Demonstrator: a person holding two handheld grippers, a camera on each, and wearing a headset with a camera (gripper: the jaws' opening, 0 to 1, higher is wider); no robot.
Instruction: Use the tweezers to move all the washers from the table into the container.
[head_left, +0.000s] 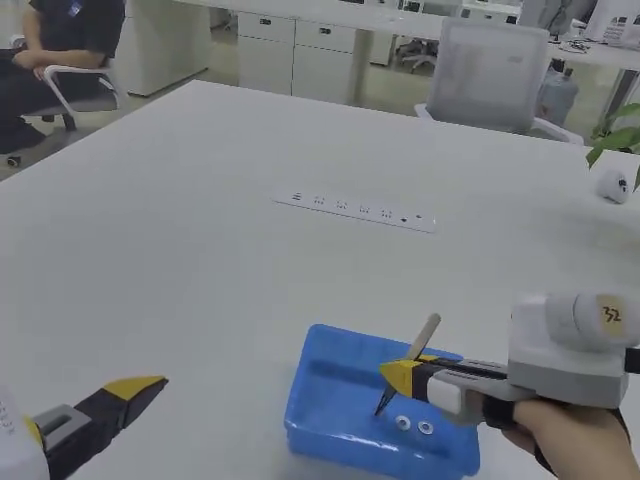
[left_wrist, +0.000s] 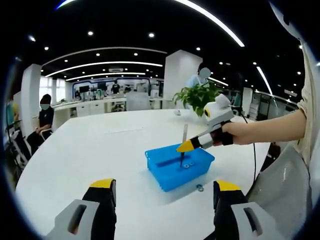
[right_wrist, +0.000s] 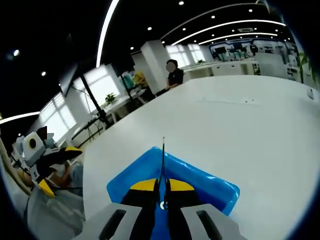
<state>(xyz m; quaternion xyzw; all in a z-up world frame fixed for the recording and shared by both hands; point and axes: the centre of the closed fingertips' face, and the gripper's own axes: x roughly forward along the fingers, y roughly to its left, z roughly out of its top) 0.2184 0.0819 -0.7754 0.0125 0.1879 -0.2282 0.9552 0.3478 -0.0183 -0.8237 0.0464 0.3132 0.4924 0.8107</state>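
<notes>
Grippers: the right gripper (head_left: 405, 375) is clamped on the tweezers (head_left: 427, 333), with its jaws closed around their shaft. The left gripper (head_left: 120, 400) has its jaws spread wide and holds nothing. It sits low at the near left, well apart from the work.

Table (head_left: 200, 250): white work surface.

Container (head_left: 335, 385): blue open tray in front of the right gripper.

Tweezers: tilted, with the tips down inside the container, close to its floor. Whether they pinch anything is too small to tell.

Washers (head_left: 402, 424): two lie on the container floor beside the tips. A loose washer (left_wrist: 199, 188) lies on the table just outside the container, on the side toward the left gripper.

Judged step: release into the tray. The tips should stay low and inside the walls so nothing bounces out. The loose washer probably comes next and is best pinched across its rim.
</notes>
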